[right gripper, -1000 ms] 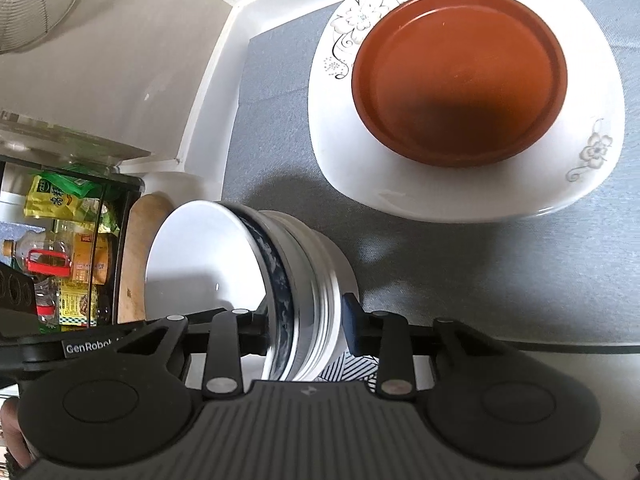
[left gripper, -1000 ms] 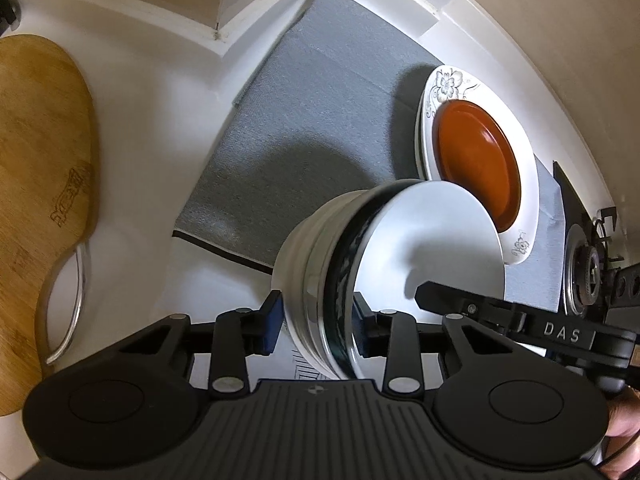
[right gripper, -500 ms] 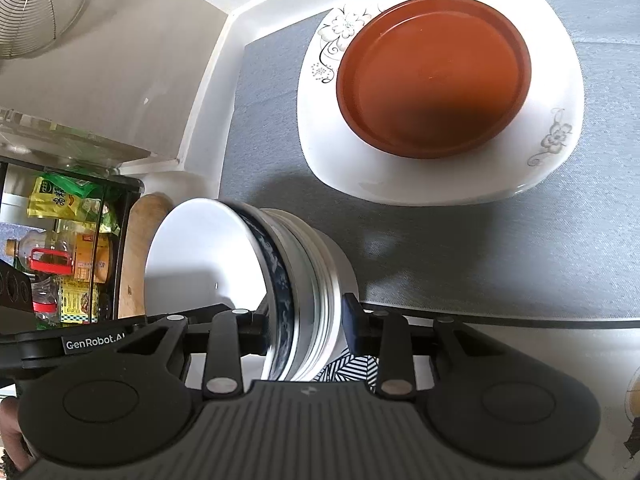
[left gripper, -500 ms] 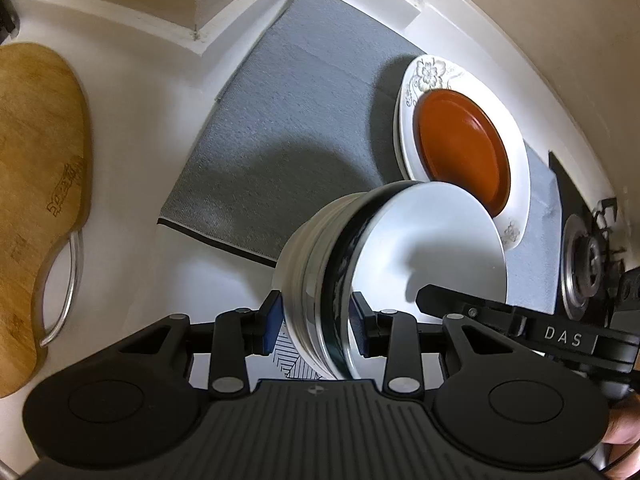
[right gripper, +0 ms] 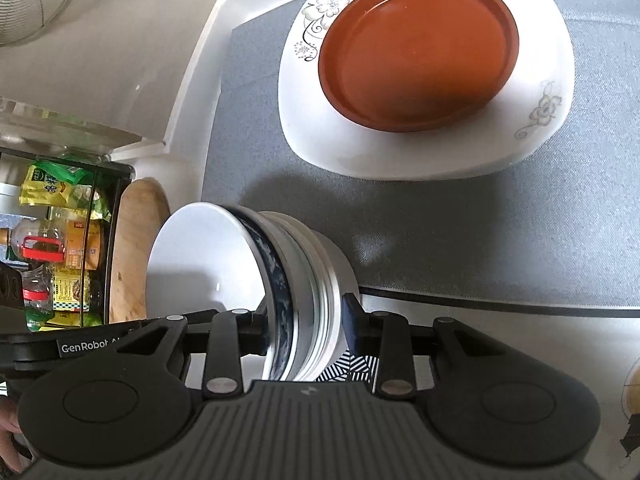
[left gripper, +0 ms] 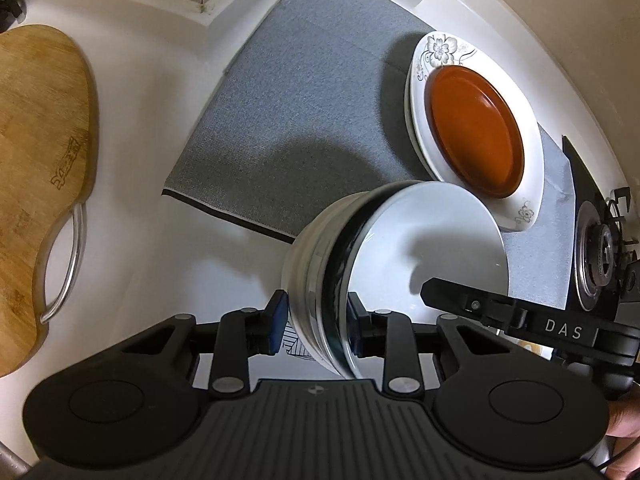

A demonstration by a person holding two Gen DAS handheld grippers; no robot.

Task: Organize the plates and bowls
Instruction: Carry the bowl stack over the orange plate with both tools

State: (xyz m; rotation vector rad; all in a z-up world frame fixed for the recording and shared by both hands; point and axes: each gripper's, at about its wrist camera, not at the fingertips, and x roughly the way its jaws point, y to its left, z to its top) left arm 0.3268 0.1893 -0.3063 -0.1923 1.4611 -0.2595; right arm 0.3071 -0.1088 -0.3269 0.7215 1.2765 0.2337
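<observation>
Bowls [left gripper: 384, 264], one nested stack, clamped by both tongs [left gripper: 316, 322] [right gripper: 306, 322]; one brown plate [right gripper: 416, 48] on one white plate [right gripper: 400, 152].

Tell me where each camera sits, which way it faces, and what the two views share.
Left wrist: on the left hand-held gripper, looking steeply down at the bowl stack and grey mat; its jaws have just been closing on the stack; a hand shows.
Right wrist: on the right hand-held gripper, looking down at the stack's opposite side; fingertips show.
Shared: stack, mat, brown dish on floral plate.
</observation>
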